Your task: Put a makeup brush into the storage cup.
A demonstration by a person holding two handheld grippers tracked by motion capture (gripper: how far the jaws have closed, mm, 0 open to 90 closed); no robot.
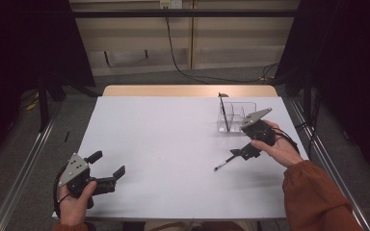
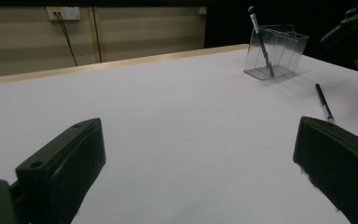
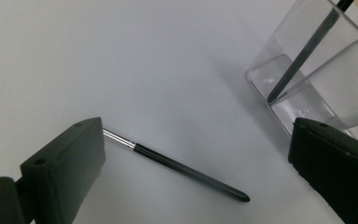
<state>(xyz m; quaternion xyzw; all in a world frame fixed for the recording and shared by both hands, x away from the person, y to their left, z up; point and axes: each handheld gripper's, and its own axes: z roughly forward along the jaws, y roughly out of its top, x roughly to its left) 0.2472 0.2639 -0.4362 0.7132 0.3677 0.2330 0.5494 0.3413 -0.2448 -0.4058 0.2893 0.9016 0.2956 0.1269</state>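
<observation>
A thin black makeup brush (image 1: 223,163) (image 3: 182,169) with a silver ferrule lies flat on the white table (image 1: 173,144). My right gripper (image 1: 244,152) (image 3: 196,172) hovers open just over it, a jaw on either side of the handle. In the right gripper view the left jaw hides the bristle end. Behind it stands a clear plastic organizer (image 1: 241,115) (image 3: 317,79) (image 2: 279,53), with a second dark brush (image 1: 225,113) (image 3: 303,56) (image 2: 260,39) leaning inside. My left gripper (image 1: 108,163) (image 2: 196,172) rests open and empty at the table's near left.
A tan wooden strip (image 1: 188,90) edges the table's far side. Metal rails run along the floor on both sides, and a black cable (image 1: 178,62) trails down the back wall. The left gripper view shows the lying brush (image 2: 324,103) and right gripper (image 2: 354,37) far off.
</observation>
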